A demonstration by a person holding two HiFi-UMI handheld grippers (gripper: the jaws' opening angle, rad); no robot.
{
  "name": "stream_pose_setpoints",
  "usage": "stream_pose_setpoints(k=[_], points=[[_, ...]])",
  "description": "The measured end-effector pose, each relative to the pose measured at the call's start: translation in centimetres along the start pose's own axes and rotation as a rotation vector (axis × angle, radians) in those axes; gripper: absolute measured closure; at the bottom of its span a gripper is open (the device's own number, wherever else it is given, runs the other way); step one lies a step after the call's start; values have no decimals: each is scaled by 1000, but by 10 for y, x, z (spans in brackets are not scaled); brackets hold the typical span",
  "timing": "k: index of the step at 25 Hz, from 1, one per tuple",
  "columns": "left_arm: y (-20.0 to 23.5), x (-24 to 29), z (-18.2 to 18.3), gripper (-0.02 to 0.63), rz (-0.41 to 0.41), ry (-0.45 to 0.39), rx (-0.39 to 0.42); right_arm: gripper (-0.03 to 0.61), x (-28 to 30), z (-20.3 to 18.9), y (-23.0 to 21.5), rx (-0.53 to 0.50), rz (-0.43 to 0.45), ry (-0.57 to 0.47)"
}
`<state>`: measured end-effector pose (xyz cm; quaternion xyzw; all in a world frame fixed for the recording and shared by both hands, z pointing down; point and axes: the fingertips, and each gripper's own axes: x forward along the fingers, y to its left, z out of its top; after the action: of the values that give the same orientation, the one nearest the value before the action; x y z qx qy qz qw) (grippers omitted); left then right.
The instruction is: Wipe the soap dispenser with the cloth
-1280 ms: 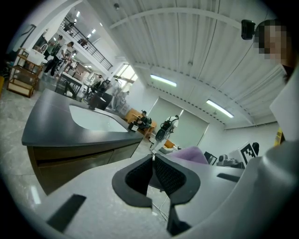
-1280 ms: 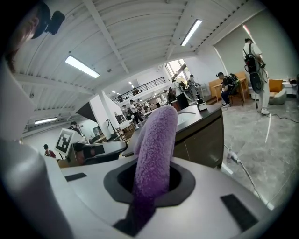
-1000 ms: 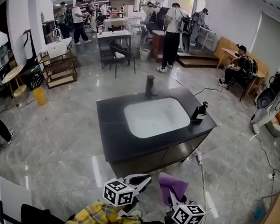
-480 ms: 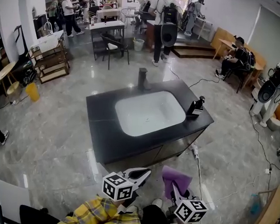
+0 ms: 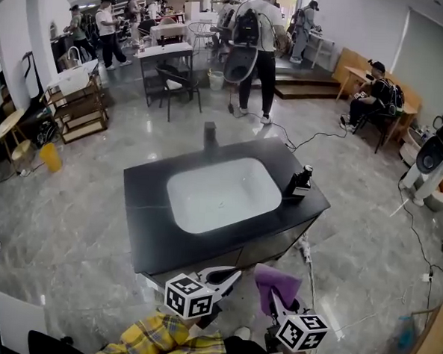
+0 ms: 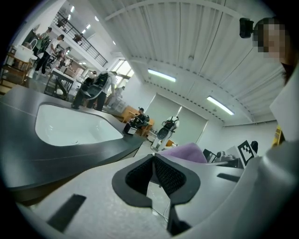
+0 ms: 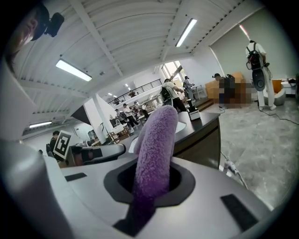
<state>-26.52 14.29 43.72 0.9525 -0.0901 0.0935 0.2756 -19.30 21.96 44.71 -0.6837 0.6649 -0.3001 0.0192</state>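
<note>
Standing a little way back from the black surface [image 5: 140, 227], the person holds a gripper in each hand, low and close to the body. The right gripper [image 5: 274, 297] has its jaws closed on a fluffy purple cloth [image 5: 276, 279]. The cloth sticks up out of the jaws like a soft tongue. The left gripper [image 5: 229, 275] has its jaws pressed together with nothing in them.

The soap dispenser [image 5: 298, 183] is a small dark bottle with a pump on top. It stands upright on the right side of the surface, just beside the white sink [image 5: 220, 195]. The cloth and the bottle are well apart, with a corner of the surface and some floor between them.

So the job looks like it has hardly begun. The cloth is in the jaws and ready, so that part is done. No wiping shows yet, because the cloth touches nothing but the jaws. I think the person has to get nearer, reach the cloth over to the right side, and rub it on the bottle. The empty left gripper may be needed to hold the bottle steady, because a small bottle like that could tip or slide when pushed.
</note>
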Motion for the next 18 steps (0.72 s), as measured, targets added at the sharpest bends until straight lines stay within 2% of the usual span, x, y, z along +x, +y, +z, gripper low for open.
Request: stream_pose_setpoints(k=[18], points=[[-22,134,17,604,42,-16,12,541,4,56,-118,-11,61,12]])
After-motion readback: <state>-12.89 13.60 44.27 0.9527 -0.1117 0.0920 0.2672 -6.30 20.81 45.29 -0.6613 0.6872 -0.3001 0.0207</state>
